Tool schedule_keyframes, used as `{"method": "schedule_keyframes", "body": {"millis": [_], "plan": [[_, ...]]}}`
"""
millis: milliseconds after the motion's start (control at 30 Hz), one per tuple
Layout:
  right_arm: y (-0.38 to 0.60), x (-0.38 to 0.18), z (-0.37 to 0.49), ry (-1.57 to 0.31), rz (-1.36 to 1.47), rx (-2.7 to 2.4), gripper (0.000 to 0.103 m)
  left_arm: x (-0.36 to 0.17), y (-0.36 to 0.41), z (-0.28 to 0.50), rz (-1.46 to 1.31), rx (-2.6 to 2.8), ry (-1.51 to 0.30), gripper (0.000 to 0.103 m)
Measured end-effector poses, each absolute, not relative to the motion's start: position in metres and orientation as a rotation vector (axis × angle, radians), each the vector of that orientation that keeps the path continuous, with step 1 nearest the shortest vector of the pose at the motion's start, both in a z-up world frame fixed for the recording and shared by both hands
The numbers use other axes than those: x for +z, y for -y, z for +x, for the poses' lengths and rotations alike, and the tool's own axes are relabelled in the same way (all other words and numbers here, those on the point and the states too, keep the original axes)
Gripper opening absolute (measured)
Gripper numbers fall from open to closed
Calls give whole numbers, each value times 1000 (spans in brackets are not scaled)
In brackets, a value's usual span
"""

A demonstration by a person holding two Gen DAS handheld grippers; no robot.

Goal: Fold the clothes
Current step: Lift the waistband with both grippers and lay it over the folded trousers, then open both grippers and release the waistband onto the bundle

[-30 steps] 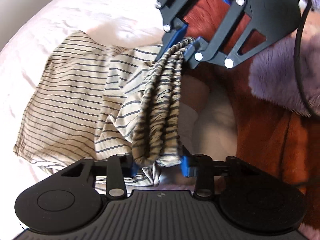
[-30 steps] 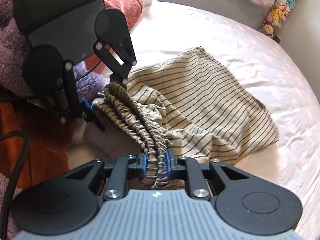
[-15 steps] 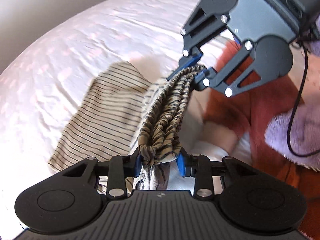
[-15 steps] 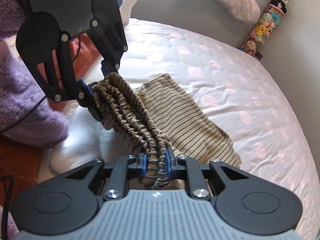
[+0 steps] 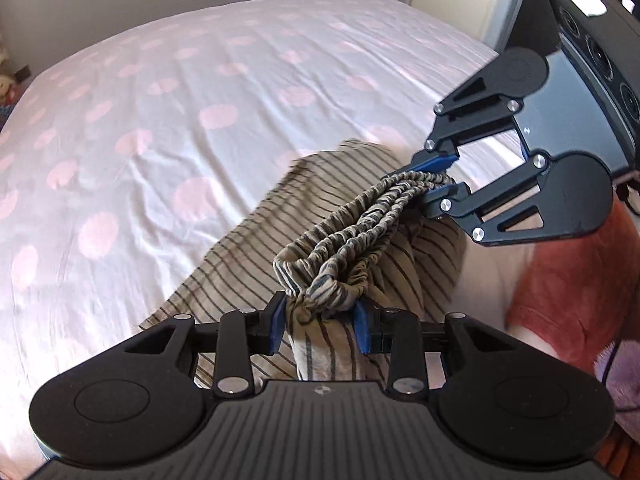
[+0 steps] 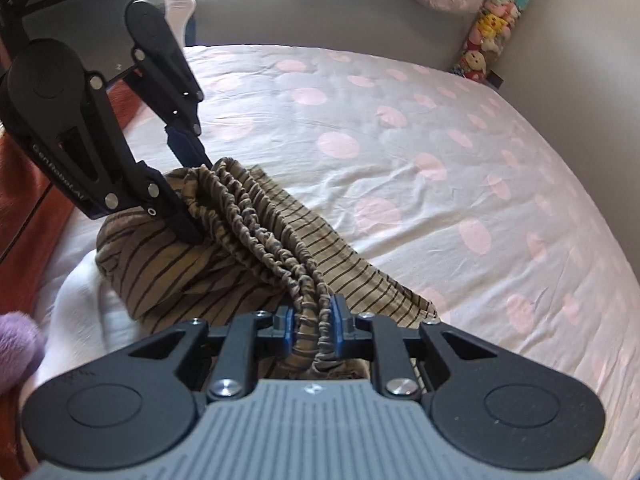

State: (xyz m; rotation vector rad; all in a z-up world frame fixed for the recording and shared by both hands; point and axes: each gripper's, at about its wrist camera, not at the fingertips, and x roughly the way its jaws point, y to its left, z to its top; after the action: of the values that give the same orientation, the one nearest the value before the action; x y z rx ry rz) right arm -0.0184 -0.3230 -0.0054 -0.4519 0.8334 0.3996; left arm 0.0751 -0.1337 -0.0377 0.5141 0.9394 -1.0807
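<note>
covering nearly all of both views, the bed is wearing a pale sheet dotted with pink spots, and it is carrying the only garment in play. lying across the sheet near its close edge, the striped garment is a beige piece with thin dark lines; its body is trailing flat over the bed while its gathered elastic waistband is being lifted clear. the waistband is bunched into several ruffled cords that are running as one long rope between the two tools, so the long axis of the lifted part is pointing from one gripper straight to the other, sagging only slightly in the middle. in the right wrist view that rope is running from the near bottom centre up and away to the left; in the left wrist view it is running from bottom centre up to the right.

the left gripper is pinching one end of the waistband, its blue-padded fingers standing partly apart around a thick wad of cloth. the right gripper is pinching the other end, its fingers sitting narrow on the cords. an orange-red cloth and a bit of purple fleece are showing at the bed's edge, and a row of plush toys is standing in the far corner.
</note>
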Motion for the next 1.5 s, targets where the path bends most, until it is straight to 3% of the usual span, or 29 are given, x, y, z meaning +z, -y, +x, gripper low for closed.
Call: {"method": "schedule_keyframes", "body": {"millis": [467, 700, 867, 967, 1067, 1200, 1500], "plan": [[348, -89, 62, -867, -290, 366, 24, -94, 103, 135, 260, -974, -1084, 31], [357, -106, 84, -849, -240, 307, 44, -108, 99, 142, 256, -922, -1092, 30], [364, -103, 88, -838, -193, 254, 48, -96, 93, 137, 273, -887, -1054, 32], [370, -92, 82, -811, -168, 214, 58, -81, 84, 129, 285, -853, -1013, 32], [380, -78, 73, -789, -105, 180, 58, -69, 81, 120, 279, -823, -970, 44], [385, -60, 54, -761, -73, 155, 58, -52, 77, 102, 269, -788, -921, 50], [375, -49, -9, -704, -26, 128, 46, -28, 60, 35, 217, -746, -821, 51]]}}
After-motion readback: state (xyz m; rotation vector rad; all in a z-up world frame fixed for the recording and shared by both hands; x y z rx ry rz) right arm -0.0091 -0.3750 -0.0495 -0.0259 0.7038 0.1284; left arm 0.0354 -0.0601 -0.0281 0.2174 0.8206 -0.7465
